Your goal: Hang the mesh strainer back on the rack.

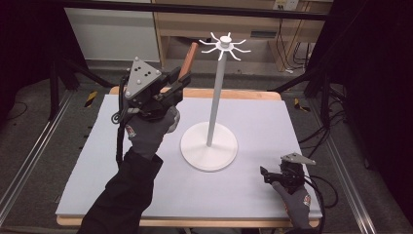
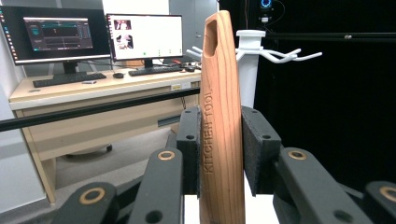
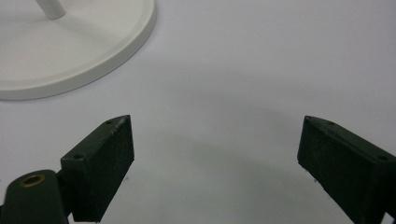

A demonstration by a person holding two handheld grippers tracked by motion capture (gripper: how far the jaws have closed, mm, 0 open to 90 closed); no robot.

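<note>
Step in hand: carrying a wooden kitchen tool (image 2: 220, 121) toward the white hook stand (image 1: 215, 97), judged as the transport leg of hanging it up.

Left gripper (image 1: 179, 84), upper left of centre in the high view, is raised above the surface (image 1: 272, 122). Its fingers (image 2: 259, 140) are clenched on the tool's handle; in the left gripper view both pads press flat on the wood, which stands nearly upright between them and leans slightly. The handle bears the lettering "KITCHEN TOOL" and has an elongated hanging slot (image 2: 211, 35) near its top end, upper centre of that frame. The lower end of the tool runs out of frame, so its working end cannot be identified.

The stand's base sits at centre of the high view, with the post rising to a crown of curved hooks (image 1: 225, 46) at top centre. In the left gripper view the hooks (image 2: 280, 55) appear just to the right of and behind the slot, at about the same level; how far apart in depth, cannot tell.

Right gripper (image 1: 272, 174), lower right of the high view, rests low over the surface, fingers (image 3: 100, 163) released and spread wide with nothing between them; the stand's base rim (image 3: 116, 56) lies at upper left of its own view.

Next move, as a judgement: bring the slot to one hook tip, thread it on, lower until the hook takes the weight, then release. Alignment is tight since the slot is narrow. The right gripper could steady the base if the stand tips.
</note>
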